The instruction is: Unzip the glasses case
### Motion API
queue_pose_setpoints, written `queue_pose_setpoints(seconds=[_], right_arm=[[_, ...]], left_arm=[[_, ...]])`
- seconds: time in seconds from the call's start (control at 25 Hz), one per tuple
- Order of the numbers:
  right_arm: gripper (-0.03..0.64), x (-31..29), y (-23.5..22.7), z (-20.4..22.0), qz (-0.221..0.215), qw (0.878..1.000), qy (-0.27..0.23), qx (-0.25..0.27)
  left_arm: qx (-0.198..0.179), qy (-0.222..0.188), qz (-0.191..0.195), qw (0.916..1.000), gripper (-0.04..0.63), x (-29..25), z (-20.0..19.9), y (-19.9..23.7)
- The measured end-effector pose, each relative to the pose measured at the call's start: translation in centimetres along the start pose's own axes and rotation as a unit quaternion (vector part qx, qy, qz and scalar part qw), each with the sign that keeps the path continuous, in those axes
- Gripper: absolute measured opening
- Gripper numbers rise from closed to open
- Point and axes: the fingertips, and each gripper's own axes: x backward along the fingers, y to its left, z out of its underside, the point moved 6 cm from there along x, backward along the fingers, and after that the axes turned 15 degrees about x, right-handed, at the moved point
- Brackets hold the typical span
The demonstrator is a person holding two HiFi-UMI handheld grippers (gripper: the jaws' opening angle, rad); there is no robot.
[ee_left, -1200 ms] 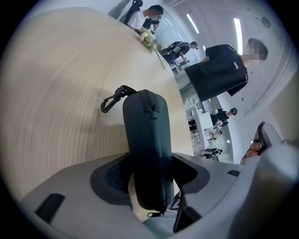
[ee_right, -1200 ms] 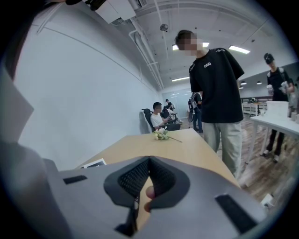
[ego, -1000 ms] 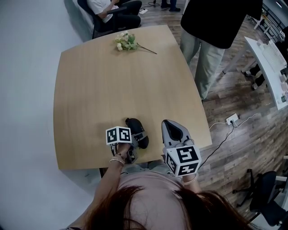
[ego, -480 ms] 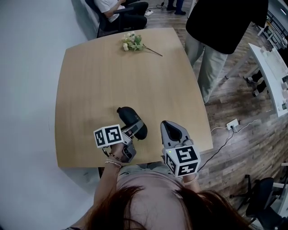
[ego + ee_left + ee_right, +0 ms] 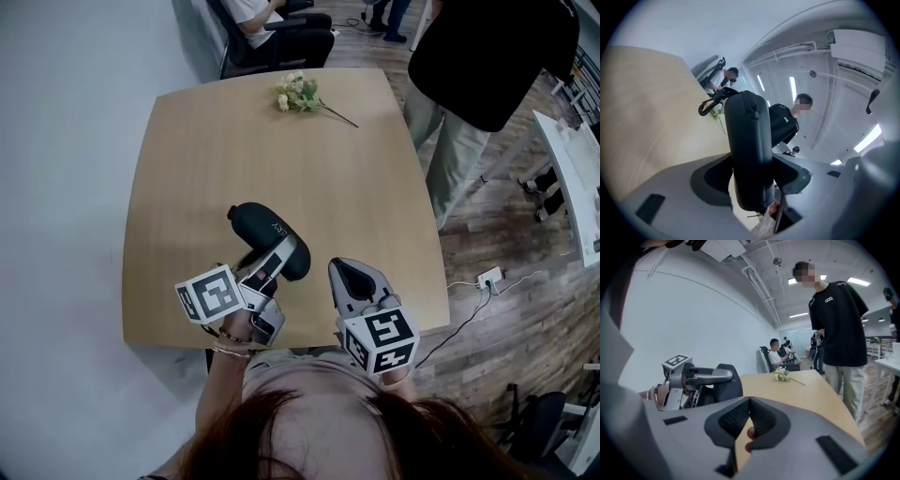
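Note:
The black glasses case [image 5: 263, 232] is off the wooden table [image 5: 206, 159], held near its front edge. My left gripper [image 5: 281, 256] is shut on the case's near end. In the left gripper view the case [image 5: 749, 140] stands lengthwise between the jaws and points away, with its zipper pull [image 5: 752, 108] and a black strap loop [image 5: 710, 106] at the far end. My right gripper [image 5: 349, 274] hovers to the right of the case, apart from it, jaws shut with nothing between them. The right gripper view shows its closed tips [image 5: 749, 401] and, at left, the left gripper [image 5: 696, 378] with the case [image 5: 727, 378].
A small bunch of pale flowers [image 5: 300, 94] lies at the table's far edge. A person in black [image 5: 487, 66] stands by the table's right side, and another sits beyond the far edge [image 5: 272, 19]. A power strip and cable [image 5: 486, 277] lie on the floor at right.
My left gripper has lifted the glasses case off the table and tilted it up, so it now points away across the table. The right gripper has shifted only slightly.

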Motion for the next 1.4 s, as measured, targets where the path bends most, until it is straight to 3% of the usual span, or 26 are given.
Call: queue_pose_setpoints(seconds=[0.24,0.4,0.64,0.8,1.04,1.2,1.4], right_arm=[[0.015,-1.2,1.6,-1.5,-0.056,0.998,-0.033,0.004],[0.015,-1.7,3.1,-2.5,-0.101,0.992,-0.073,0.004],[0.015,-2.3,4.5,-3.3,-0.142,0.985,-0.098,0.002],[0.017,-2.5,5.4,-3.7,-0.159,0.981,-0.108,0.000],[0.018,-3.1,7.2,-4.4,-0.194,0.973,-0.122,-0.002],[0.061,-3.5,8.5,-4.7,-0.217,0.968,-0.129,-0.003],[0.063,-3.8,9.4,-5.1,-0.229,0.964,-0.133,-0.009]], left_arm=[[-0.006,-0.054,0.041,0.9977,0.253,1.8,-1.9,-2.4],[-0.035,-0.081,0.077,0.9932,0.253,2.8,-3.1,-3.7],[-0.023,-0.111,0.117,0.9867,0.253,3.8,-4.1,-4.5],[-0.040,-0.118,0.128,0.9839,0.253,4.4,-4.6,-5.1],[-0.039,-0.123,0.147,0.9806,0.253,5.1,-4.7,-5.3],[-0.039,-0.126,0.150,0.9798,0.253,5.6,-4.7,-5.0],[-0.049,-0.133,0.148,0.9788,0.253,6.2,-4.9,-4.7]])
